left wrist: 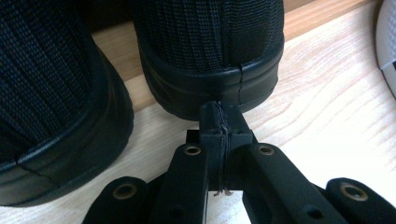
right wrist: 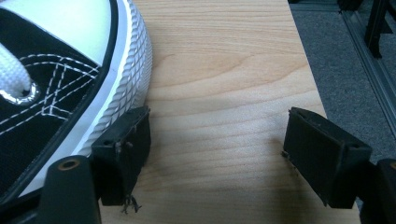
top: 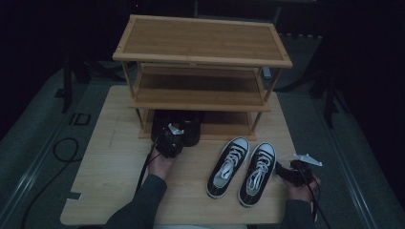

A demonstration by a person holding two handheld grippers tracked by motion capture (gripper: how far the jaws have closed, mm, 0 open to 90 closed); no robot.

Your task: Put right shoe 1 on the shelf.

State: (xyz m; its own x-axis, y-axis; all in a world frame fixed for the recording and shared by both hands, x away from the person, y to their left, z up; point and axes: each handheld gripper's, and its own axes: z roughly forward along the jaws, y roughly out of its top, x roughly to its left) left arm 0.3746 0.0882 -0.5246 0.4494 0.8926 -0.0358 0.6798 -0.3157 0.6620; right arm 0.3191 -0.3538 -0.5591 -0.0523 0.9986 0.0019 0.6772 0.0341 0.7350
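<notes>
Two black shoes (top: pixel 184 128) stand side by side on the bottom shelf of a wooden shoe rack (top: pixel 200 98), heels outward. My left gripper (top: pixel 175 134) is shut and empty, its tips (left wrist: pixel 219 122) touching the heel of the right-hand black shoe (left wrist: pixel 210 51); the other black shoe (left wrist: pixel 46 112) is beside it. A pair of black-and-white laced sneakers (top: pixel 229 166) lies on the table in front of the rack. My right gripper (top: pixel 282 171) is open beside the right sneaker (top: pixel 258 174). One of its pads (right wrist: pixel 123 149) rests against that sneaker's white rubber sole (right wrist: pixel 126 70), the other (right wrist: pixel 322 156) stands apart over bare wood.
The rack's top shelf (top: pixel 203 38) and middle shelf (top: pixel 200 88) are bare. The wooden table (top: pixel 110 157) has free room at its left and front. Its right edge (right wrist: pixel 308 70) is close to my right gripper, with grey floor beyond. A black cable (top: pixel 62 152) loops on the floor at left.
</notes>
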